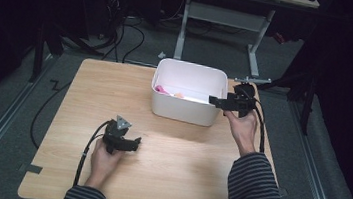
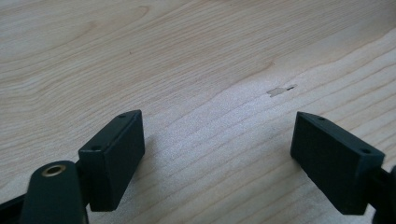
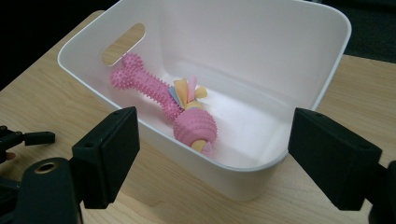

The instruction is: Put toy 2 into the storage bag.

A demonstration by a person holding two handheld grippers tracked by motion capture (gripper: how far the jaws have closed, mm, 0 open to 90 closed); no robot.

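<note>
Pink chew toys [image 3: 161,95] lie inside the white bin [image 3: 322,88]; right gripper [image 3: 212,154] hangs beside it, released and empty, while left gripper [image 2: 217,163] rests open on the table [image 2: 187,56].

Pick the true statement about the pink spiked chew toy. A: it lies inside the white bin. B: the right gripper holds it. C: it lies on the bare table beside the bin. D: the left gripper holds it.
A: the pink spiked chew toy lies on the floor of the white bin, with the right gripper open at the rim and nothing between its jaws.
</note>
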